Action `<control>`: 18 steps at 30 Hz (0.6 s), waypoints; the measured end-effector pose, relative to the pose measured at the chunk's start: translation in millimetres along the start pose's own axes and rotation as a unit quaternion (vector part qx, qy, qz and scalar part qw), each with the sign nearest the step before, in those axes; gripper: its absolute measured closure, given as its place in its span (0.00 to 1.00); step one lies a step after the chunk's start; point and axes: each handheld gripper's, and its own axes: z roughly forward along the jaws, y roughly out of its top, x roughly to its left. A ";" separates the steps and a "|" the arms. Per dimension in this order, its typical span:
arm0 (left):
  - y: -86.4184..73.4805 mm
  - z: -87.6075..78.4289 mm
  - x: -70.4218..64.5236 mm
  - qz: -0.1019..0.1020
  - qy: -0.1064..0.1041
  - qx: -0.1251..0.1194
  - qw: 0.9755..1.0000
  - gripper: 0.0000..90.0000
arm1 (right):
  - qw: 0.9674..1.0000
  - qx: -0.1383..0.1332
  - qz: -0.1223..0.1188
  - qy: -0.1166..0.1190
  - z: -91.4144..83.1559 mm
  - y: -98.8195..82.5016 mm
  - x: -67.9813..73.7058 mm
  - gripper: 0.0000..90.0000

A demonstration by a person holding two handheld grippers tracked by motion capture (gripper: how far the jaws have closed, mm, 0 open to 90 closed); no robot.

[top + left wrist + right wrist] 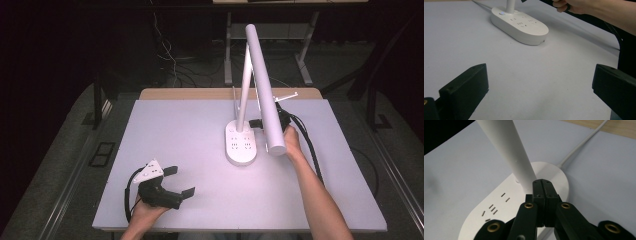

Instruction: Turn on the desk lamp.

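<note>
A white desk lamp stands on the table's right half. Its oval base (pixel 240 146) carries several sockets, a slim stem (pixel 244 80) rises from it, and a long tube head (pixel 264 85) slants toward me. My right gripper (pixel 256 123) reaches in from the right, partly hidden behind the head. In the right gripper view its jaws (pixel 542 183) are pressed together with nothing between them, tips right at the foot of the stem (pixel 507 150) above the base (pixel 504 206); whether they touch it I cannot tell. My left gripper (pixel 181 181) lies at the front left, open and empty, its jaws (pixel 540 85) wide, facing the base (pixel 520 23).
The lamp's white cable (pixel 584 145) runs off the base toward the table's far wooden edge (pixel 200 93). The white tabletop (pixel 175 130) spreads between the two grippers. The right gripper's black cable (pixel 310 145) trails along the forearm. A table frame and loose cables sit on the floor beyond.
</note>
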 end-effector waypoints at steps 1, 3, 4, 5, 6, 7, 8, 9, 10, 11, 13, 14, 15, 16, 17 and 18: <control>0.1 0.0 0.1 0.001 0.000 0.000 1.000 0.00 | 1.000 0.000 0.000 0.000 0.0 0.0 0.0 1.00; 0.0 0.1 -0.2 0.000 0.000 0.000 1.000 0.00 | 1.000 0.002 -0.003 -0.001 -5.2 0.9 1.3 1.00; 0.0 0.2 -0.3 0.000 0.000 0.000 1.000 0.00 | 1.000 0.002 -0.005 -0.001 -7.4 1.2 1.6 1.00; 0.1 0.3 -0.6 0.000 0.000 0.000 1.000 0.00 | 1.000 0.004 -0.005 -0.003 -12.4 1.4 1.9 1.00; 0.1 0.3 -0.6 0.000 0.000 0.000 1.000 0.00 | 1.000 0.001 -0.007 -0.005 -14.8 1.3 1.5 1.00; 0.1 0.3 -0.6 0.000 0.000 0.000 1.000 0.00 | 1.000 0.001 -0.005 -0.004 -17.7 1.1 1.7 1.00; 0.1 0.3 -0.7 0.000 0.000 0.000 1.000 0.00 | 1.000 0.001 -0.005 -0.004 -17.7 1.1 1.7 1.00; 0.1 0.3 -0.7 0.000 0.000 0.000 1.000 0.00 | 1.000 0.000 -0.008 -0.005 -20.4 0.8 1.4 1.00; 0.0 0.3 -0.7 -0.001 0.000 0.000 1.000 0.00 | 1.000 -0.001 -0.006 -0.006 -23.2 0.4 1.3 1.00; 0.0 0.4 -0.6 -0.001 0.000 0.000 1.000 0.00 | 1.000 -0.002 -0.005 -0.005 -25.8 -0.3 1.4 1.00; 0.0 0.4 -0.7 -0.001 0.000 0.000 1.000 0.00 | 1.000 -0.001 -0.006 -0.006 -30.9 -1.7 1.1 1.00; 0.1 0.4 -0.8 -0.001 0.000 0.000 1.000 0.00 | 1.000 -0.002 -0.008 -0.006 -35.8 -3.1 1.0 1.00; 0.1 0.4 -0.9 -0.001 0.000 0.000 1.000 0.00 | 1.000 -0.002 -0.008 -0.006 -35.8 -3.1 1.0 1.00; 0.1 0.4 -1.0 -0.001 0.000 -0.001 1.000 0.00 | 1.000 -0.002 -0.006 -0.007 -38.6 -3.8 1.6 1.00; 0.0 0.4 -1.0 -0.001 0.000 -0.001 1.000 0.00 | 1.000 -0.002 -0.005 -0.006 -41.5 -4.4 2.2 1.00; 0.0 0.4 -1.1 -0.001 0.000 0.000 1.000 0.00 | 1.000 -0.003 -0.006 -0.004 -44.1 -5.0 3.0 1.00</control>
